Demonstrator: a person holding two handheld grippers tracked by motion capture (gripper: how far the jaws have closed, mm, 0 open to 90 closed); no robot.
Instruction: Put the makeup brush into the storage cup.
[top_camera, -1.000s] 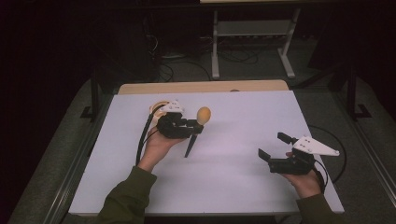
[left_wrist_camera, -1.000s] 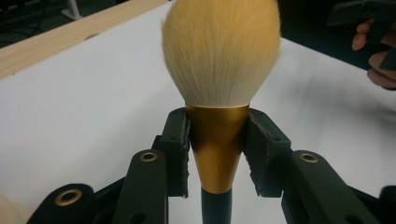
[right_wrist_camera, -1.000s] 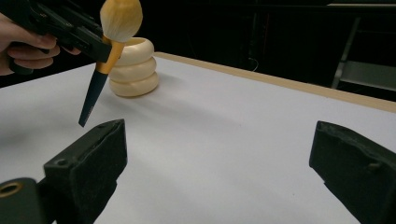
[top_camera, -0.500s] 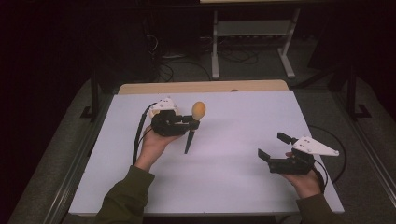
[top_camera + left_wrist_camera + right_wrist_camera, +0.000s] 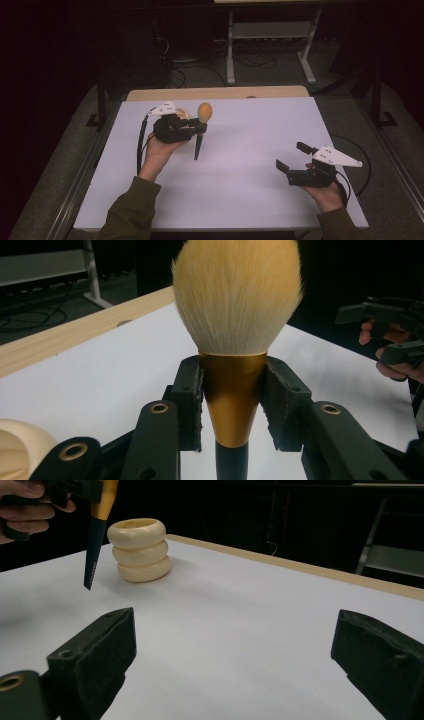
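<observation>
A makeup brush (image 5: 235,340) with pale fluffy bristles, a gold collar and a dark handle sits in the left claw (image 5: 199,126); the claw's two pads (image 5: 192,400) are closed against the gold collar from both sides, bristles pointing up and away from the hand; in the high view the brush (image 5: 201,127) is held above the white counter (image 5: 250,200) toward its far left part, bristle head up, dark handle slanting down toward the counter without touching it; a shadow lies on the counter below it. Just beside the left claw, on its far side, stands a cream holder made of three stacked rings (image 5: 140,550), open at the top, resting upright on the counter; in the right gripper view the brush handle (image 5: 95,550) hangs just left of it, apart from it. The right claw (image 5: 292,157) is held low over the near right part of the counter, well apart from the brush; its jaws are spread wide with nothing between them.
</observation>
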